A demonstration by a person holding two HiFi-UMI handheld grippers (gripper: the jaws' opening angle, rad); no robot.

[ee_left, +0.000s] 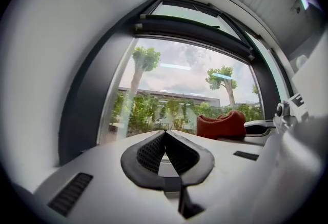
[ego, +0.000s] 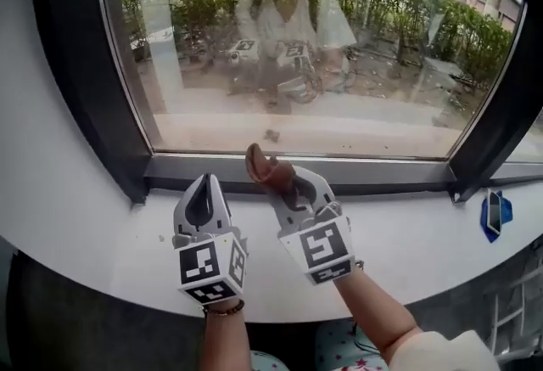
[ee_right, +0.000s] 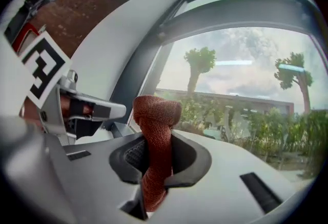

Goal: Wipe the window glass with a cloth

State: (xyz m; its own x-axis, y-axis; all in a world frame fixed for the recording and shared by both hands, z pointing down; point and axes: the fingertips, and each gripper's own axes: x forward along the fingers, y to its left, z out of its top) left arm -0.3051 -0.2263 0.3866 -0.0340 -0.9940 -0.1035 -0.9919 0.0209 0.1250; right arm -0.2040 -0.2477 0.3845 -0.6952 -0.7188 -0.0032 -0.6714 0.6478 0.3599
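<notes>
text: none readable | brands: none | numbers: none | signs: none

two grippers, near: the left gripper [ego: 205, 181] and the right gripper [ego: 280, 181]. two marker cubes, one per gripper: the left marker cube [ego: 210, 266] and the right marker cube [ego: 318, 249]. one rust-brown cloth [ego: 258, 164]. one pane of window glass [ego: 322, 64], far, set in one dark window frame [ego: 68, 64]. one white sill [ego: 407, 233]. one small blue object [ego: 495, 212] at the right end of the sill. two forearms: the left forearm [ego: 225, 342] and the right forearm [ego: 377, 310]. one beaded bracelet [ego: 225, 308] on the left wrist.
</notes>
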